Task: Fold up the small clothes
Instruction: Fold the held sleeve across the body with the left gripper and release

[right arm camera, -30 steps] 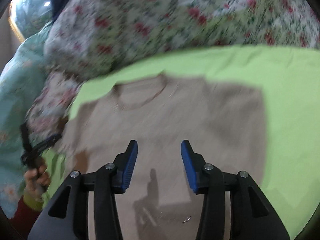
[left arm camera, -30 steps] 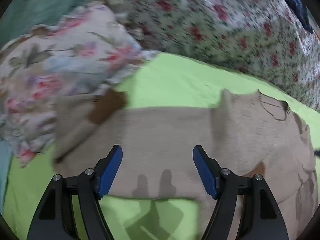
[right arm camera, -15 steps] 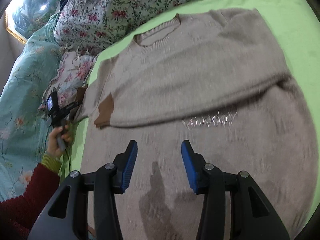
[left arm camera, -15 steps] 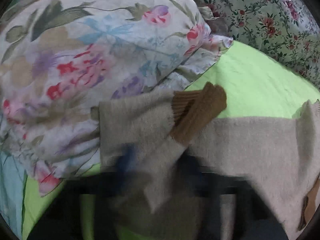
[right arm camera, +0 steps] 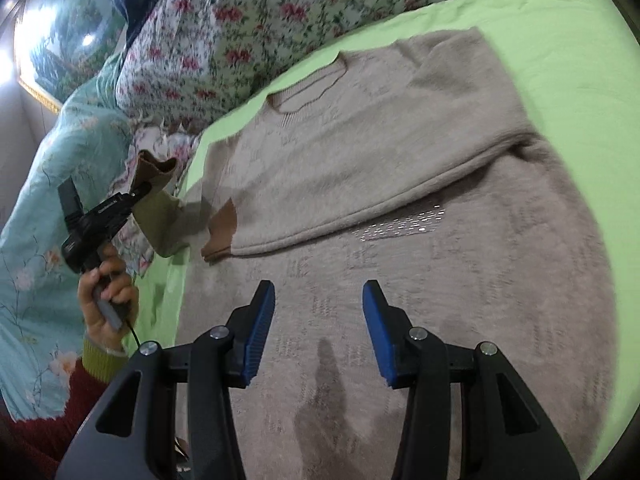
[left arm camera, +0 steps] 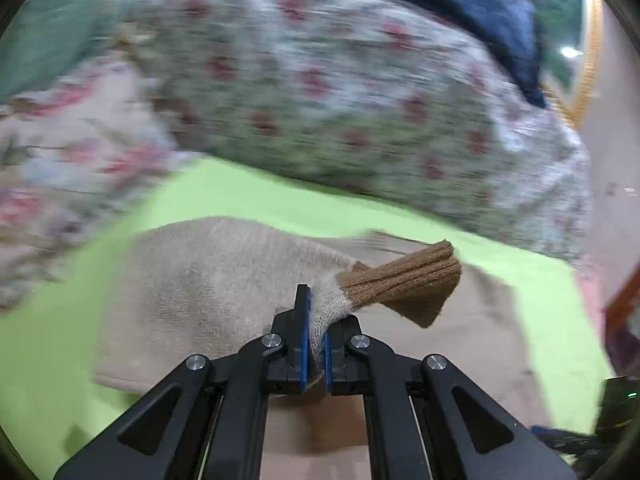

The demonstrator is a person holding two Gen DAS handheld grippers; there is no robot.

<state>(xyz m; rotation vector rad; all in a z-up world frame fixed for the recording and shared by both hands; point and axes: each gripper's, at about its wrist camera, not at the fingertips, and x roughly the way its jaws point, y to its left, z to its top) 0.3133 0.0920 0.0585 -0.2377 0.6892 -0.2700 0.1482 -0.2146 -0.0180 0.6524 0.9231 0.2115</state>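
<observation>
A beige knitted sweater (right arm camera: 400, 184) lies flat on the green sheet (right arm camera: 568, 40), one sleeve folded across its chest with a brown cuff (right arm camera: 222, 232). My left gripper (left arm camera: 314, 340) is shut on the other sleeve (left arm camera: 224, 292) just behind its brown cuff (left arm camera: 404, 284), lifting it above the bed. In the right wrist view the left gripper (right arm camera: 136, 196) shows at the far left, held by a hand (right arm camera: 106, 296). My right gripper (right arm camera: 318, 320) hovers open over the sweater's lower body, nothing between its fingers.
Floral pillows and bedding (right arm camera: 248, 32) pile along the far side of the sheet, with a turquoise floral quilt (right arm camera: 36, 208) to the left. A dark blue cloth (left arm camera: 480, 12) lies on top of the pillows. A red sleeve (right arm camera: 44, 432) shows at bottom left.
My left gripper went from open over the sweater to shut on the sleeve near its cuff, and lifted it. The right gripper moved lower over the sweater's body, still open.
</observation>
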